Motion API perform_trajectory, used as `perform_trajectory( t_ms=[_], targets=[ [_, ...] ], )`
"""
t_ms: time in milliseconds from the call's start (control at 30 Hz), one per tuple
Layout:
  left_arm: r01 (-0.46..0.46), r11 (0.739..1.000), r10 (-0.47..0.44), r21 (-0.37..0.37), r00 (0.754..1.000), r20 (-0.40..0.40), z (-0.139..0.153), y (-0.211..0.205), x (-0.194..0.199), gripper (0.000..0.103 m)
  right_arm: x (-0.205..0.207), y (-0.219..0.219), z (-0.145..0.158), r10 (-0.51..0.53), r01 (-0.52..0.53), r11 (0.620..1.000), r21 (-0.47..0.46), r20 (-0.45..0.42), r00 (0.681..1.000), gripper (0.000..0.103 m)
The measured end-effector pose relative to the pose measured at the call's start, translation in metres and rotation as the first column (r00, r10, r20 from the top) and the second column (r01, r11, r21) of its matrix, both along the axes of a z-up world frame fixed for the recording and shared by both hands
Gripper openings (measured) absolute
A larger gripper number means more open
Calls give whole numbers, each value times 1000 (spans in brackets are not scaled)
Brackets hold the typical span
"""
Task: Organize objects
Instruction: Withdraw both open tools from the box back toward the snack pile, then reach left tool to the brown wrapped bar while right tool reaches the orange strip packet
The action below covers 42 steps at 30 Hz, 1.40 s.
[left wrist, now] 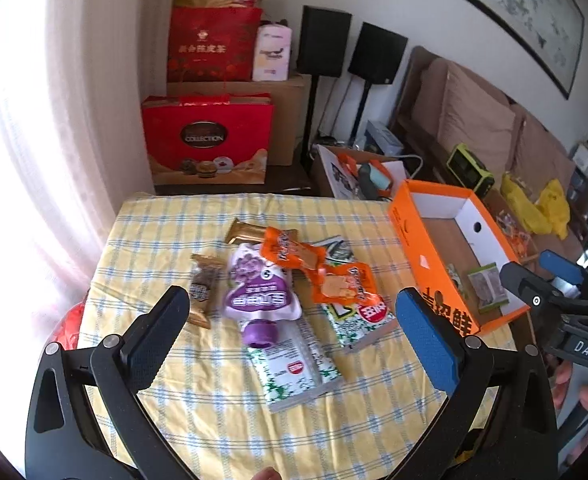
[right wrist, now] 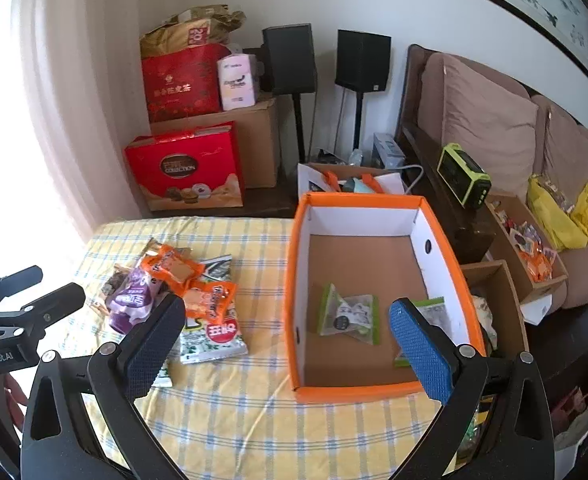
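My left gripper (left wrist: 294,334) hangs wide and empty over the snack pile (left wrist: 289,292) on the checked cloth (left wrist: 213,420); my right gripper (right wrist: 289,340) gapes, empty, over the orange box (right wrist: 358,390), near its front wall. Two green packets (right wrist: 352,314) lie inside. The pile has two orange packs (left wrist: 294,254), one purple pouch (left wrist: 257,292). Bare cloth lies before the box.

Both wrist views angled down, close, sharing checked table (left wrist: 221,420), orange box (right wrist: 358,394)
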<state>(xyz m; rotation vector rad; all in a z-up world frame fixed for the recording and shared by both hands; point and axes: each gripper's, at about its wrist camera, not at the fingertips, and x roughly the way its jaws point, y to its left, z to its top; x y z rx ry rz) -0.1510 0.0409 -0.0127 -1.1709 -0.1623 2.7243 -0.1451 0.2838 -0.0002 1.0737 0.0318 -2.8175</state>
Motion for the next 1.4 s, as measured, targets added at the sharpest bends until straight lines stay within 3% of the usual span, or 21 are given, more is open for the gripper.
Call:
perform_trajectory(
  t_ms=[367,1033,1167,1400],
  targets=[
    [-42,999,42,-3,999,-24,3,-36,5,103,1,-32,-1,50,-50,999,8,4,999,103],
    [-129,991,128,27,991,46,-25,-98,-6,103,-9,-76,-27,134,-135,991,21,58,989,103],
    [-122,992,120,28,991,61,-32,-102,-13,102,-16,-81,-30,141,-143,990,20,64,988,98],
    [-110,993,105,34,987,120,-54,-106,-30,95,-39,-83,-35,141,-143,990,14,98,985,78]
  ],
)
